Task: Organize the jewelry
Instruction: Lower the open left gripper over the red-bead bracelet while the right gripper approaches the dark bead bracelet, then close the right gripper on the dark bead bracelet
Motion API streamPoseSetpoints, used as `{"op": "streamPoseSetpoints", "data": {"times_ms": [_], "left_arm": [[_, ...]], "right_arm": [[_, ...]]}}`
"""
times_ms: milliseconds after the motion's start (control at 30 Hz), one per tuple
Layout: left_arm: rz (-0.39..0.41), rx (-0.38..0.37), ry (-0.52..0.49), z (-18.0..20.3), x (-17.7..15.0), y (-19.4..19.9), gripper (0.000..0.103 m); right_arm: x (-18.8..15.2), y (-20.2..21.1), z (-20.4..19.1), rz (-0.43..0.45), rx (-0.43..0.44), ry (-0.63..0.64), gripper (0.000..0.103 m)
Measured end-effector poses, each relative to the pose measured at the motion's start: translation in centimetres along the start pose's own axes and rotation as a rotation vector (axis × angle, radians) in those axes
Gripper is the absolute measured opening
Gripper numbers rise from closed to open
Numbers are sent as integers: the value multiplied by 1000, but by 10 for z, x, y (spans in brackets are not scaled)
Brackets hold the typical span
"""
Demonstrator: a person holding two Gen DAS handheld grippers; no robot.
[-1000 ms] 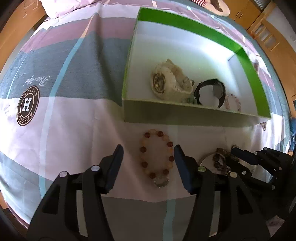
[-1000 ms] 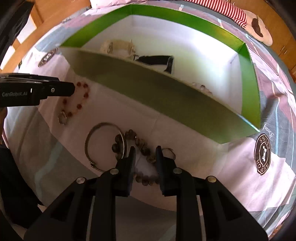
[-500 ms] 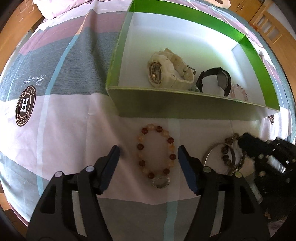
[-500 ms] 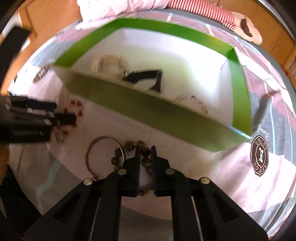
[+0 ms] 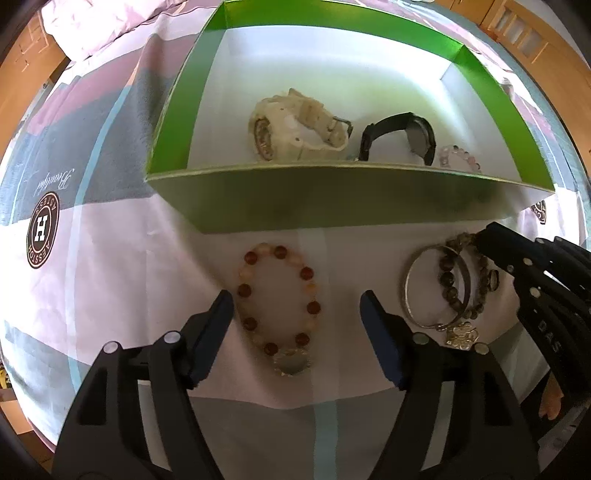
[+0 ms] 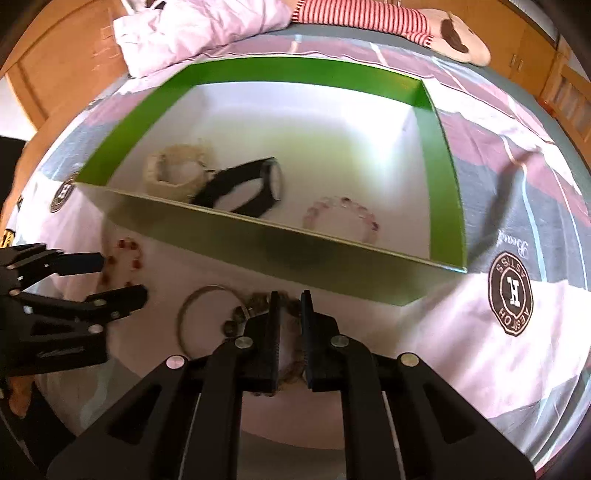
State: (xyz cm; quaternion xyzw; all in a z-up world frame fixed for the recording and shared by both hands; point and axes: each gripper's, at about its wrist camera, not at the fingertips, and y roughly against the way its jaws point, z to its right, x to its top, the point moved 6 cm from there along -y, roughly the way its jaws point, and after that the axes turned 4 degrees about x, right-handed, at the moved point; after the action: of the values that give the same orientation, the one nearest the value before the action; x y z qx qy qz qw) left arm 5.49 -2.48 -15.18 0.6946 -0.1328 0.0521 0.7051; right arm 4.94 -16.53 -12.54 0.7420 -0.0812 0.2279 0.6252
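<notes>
A green box (image 5: 332,203) with a white floor holds a cream watch (image 5: 295,129), a black watch (image 5: 402,136) and a pink bead bracelet (image 6: 343,218). On the bedsheet before it lie a red-and-amber bead bracelet (image 5: 277,306), a silver bangle (image 5: 436,291) and a dark bead bracelet (image 5: 461,280). My left gripper (image 5: 295,306) is open, its fingers on either side of the red-and-amber bracelet. My right gripper (image 6: 288,299) is nearly shut, its fingers straddling the dark bead bracelet (image 6: 258,302); whether it grips the beads is unclear.
The bedsheet carries round brown H logos (image 5: 42,229) (image 6: 511,291). A pink pillow (image 6: 192,26) and a striped plush toy (image 6: 406,22) lie beyond the box. Wooden furniture (image 6: 554,74) borders the bed.
My right gripper has narrowed from partly open to nearly shut over the dark bead bracelet and lifted. My left gripper has opened a little wider and risen over the red-and-amber bracelet.
</notes>
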Motion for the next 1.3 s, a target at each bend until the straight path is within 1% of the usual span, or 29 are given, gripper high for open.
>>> {"op": "streamPoseSetpoints", "data": {"times_ms": [233, 300, 367, 433, 500, 533, 667, 1000, 1100, 1300], "left_arm": [[7, -3, 15, -2, 0, 6, 79], [11, -2, 18, -2, 1, 8, 80], [15, 0, 20, -4, 1, 10, 82], [20, 3, 23, -6, 0, 12, 85], [24, 13, 26, -4, 2, 12, 86], [25, 15, 27, -11, 0, 14, 86], [23, 25, 28, -14, 2, 15, 88], [14, 44, 19, -13, 1, 11, 90], [16, 46, 19, -13, 2, 11, 90], [13, 51, 15, -14, 2, 9, 90]], "right_arm": [[0, -5, -3, -1, 3, 7, 12], [0, -6, -2, 2, 2, 12, 17], [0, -6, -4, 5, 4, 7, 27], [0, -6, -4, 7, 6, 0, 30], [0, -6, -3, 4, 5, -1, 30], [-1, -7, -3, 0, 5, 0, 31], [-3, -7, -6, -5, -7, 11, 35], [-8, -9, -8, -19, -19, 26, 36], [-9, -10, -7, -17, -28, 30, 43], [-8, -11, -8, -17, -26, 31, 44]]}}
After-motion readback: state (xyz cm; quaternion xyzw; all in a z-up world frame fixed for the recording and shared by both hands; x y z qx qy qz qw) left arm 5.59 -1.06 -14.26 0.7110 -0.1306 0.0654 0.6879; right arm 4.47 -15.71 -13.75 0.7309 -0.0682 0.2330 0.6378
